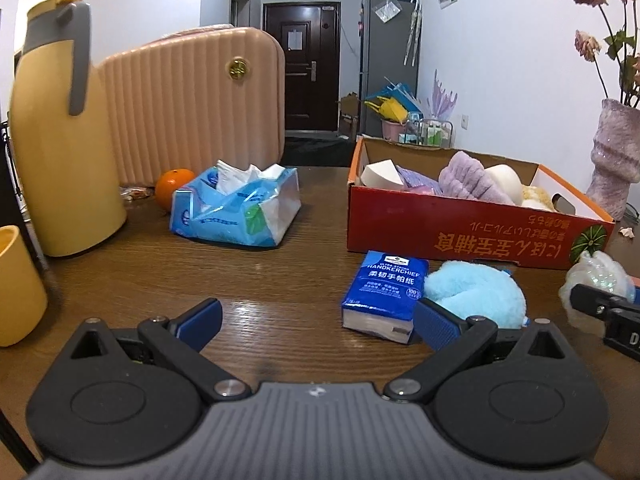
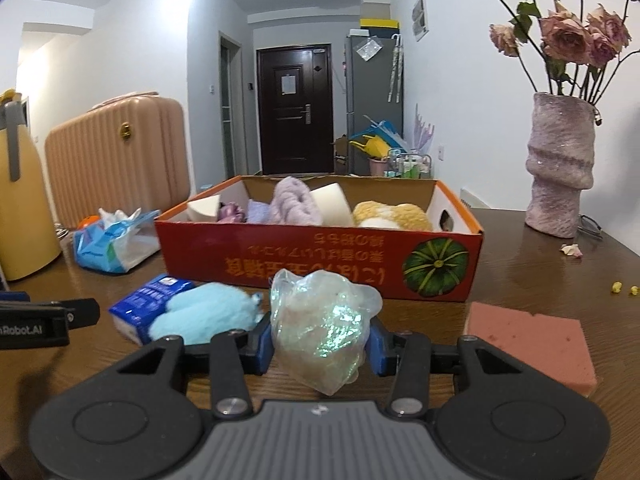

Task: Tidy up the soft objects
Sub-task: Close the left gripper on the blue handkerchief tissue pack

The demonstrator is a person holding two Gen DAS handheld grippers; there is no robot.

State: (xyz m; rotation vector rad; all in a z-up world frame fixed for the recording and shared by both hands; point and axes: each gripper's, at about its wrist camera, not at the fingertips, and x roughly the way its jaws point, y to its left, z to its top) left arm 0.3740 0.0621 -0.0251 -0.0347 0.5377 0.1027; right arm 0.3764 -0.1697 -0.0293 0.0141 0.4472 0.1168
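- My right tool (image 2: pixel 320 340) is clamped on a crinkly iridescent bundle (image 2: pixel 320 320), its blue pads pressing both sides, and the bundle sits clear of the worktop (image 2: pixel 540 272) in front of the red cardboard box (image 2: pixel 280 264).
- My left tool (image 1: pixel 316 320) stands wide open with nothing between its fingers; its right pad (image 1: pixel 436 324) is just beside the blue handkerchief pack (image 1: pixel 384 292).
- The pack lies on the worktop touching a fluffy light-blue soft toy (image 1: pixel 476 292), both just in front of the box.
- In the box I see a lilac towel (image 2: pixel 292 200), white foam pieces (image 2: pixel 328 200) and a yellow-and-white plush (image 2: pixel 392 212).
- A pink sponge block (image 2: pixel 532 340) lies on the worktop to the right of my right tool.
- A blue tissue packet (image 1: pixel 240 208) sits left of the box, with an orange (image 1: pixel 172 188) just beside it.
- Further left stand a yellow jug (image 1: pixel 60 140) and a ribbed pink case (image 1: pixel 192 108).
- A pink vase of dried roses (image 2: pixel 560 168) stands on the far right of the worktop.
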